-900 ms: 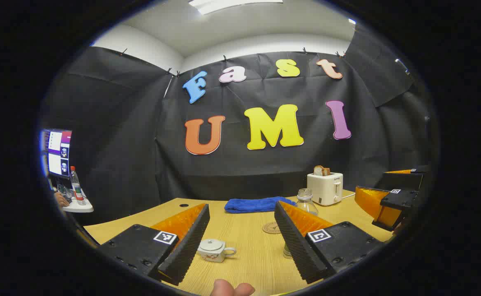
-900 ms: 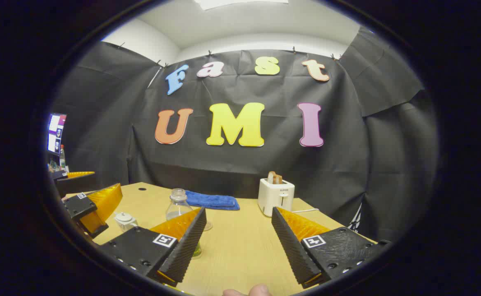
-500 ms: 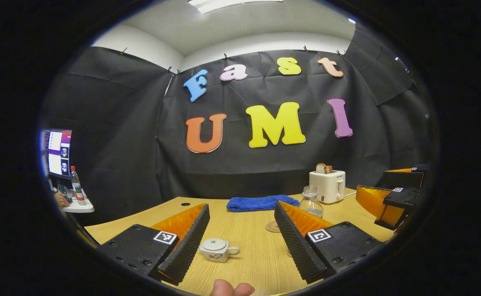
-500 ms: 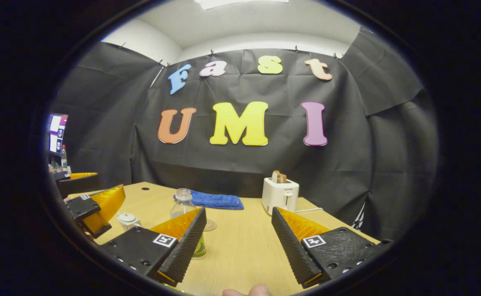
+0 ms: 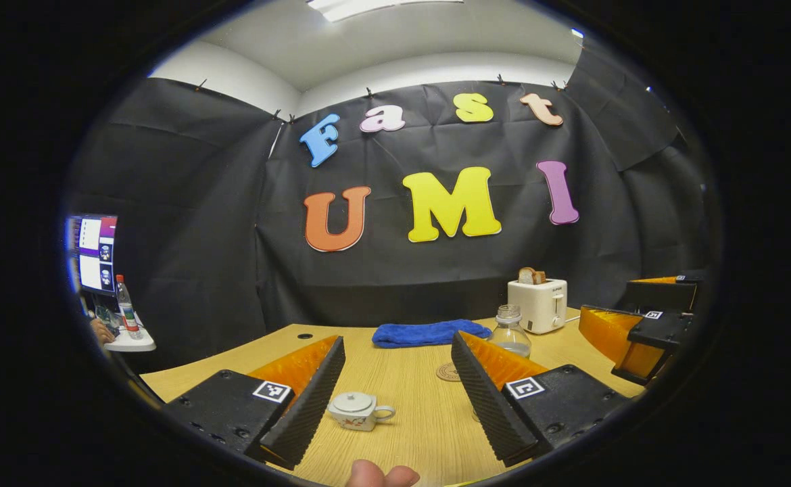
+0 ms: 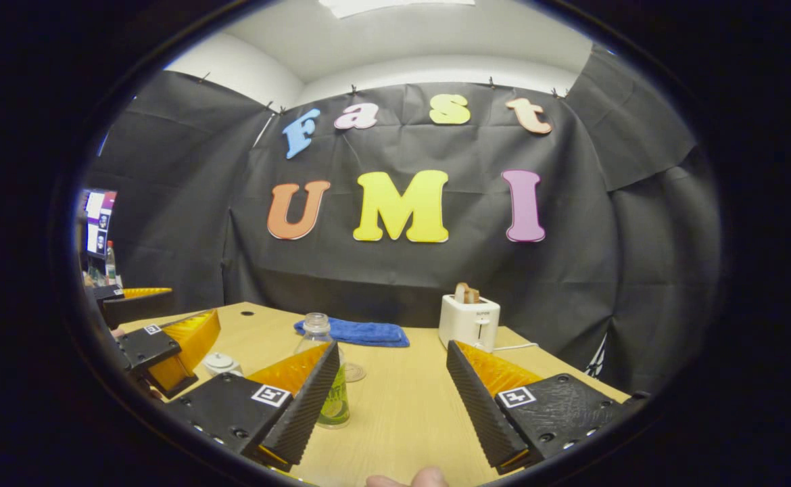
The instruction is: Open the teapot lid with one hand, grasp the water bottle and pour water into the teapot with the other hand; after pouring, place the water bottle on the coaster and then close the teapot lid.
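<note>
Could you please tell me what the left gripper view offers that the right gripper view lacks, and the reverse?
Left gripper view: the whole teapot, lid on and handle visible, between the fingers of the open left gripper, with the coaster bare beyond it. Right gripper view: the water bottle down to its green-labelled base, and a cable beside the toaster. Both: that toaster with bread, the blue towel and the wooden table.

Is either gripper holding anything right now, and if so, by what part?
Nothing is held. The left gripper and right gripper are both open above the table; teapot and bottle stand untouched.
</note>
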### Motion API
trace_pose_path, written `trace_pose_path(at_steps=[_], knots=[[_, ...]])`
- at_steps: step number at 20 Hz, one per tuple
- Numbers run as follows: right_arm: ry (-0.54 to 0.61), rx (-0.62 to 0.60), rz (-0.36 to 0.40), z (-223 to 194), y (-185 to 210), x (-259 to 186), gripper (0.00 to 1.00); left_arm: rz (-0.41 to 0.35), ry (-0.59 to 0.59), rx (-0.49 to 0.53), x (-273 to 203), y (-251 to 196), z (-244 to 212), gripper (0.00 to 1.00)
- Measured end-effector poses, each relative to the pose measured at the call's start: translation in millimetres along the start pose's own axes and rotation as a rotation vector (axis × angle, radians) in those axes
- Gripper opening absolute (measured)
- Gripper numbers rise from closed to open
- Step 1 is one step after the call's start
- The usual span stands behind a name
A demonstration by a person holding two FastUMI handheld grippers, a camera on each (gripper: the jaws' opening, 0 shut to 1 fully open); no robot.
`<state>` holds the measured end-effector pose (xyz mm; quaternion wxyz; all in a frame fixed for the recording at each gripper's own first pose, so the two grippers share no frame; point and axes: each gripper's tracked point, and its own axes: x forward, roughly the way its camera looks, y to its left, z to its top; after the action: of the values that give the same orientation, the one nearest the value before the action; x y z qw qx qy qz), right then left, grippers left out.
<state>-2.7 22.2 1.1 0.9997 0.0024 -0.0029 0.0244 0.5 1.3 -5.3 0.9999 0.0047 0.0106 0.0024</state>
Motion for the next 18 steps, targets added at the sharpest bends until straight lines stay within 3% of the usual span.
trace_pose_path(at_steps=[11, 18], knots=[[0.002, 0.017, 0.000, -10, -4, 5, 0.95, 0.025, 0.054, -0.004, 4, 24, -18, 0.99], [0.071, 0.020, 0.011, -45, -9, 17, 0.95, 0.023, 0.200, -0.053, 14, 49, -75, 0.99]])
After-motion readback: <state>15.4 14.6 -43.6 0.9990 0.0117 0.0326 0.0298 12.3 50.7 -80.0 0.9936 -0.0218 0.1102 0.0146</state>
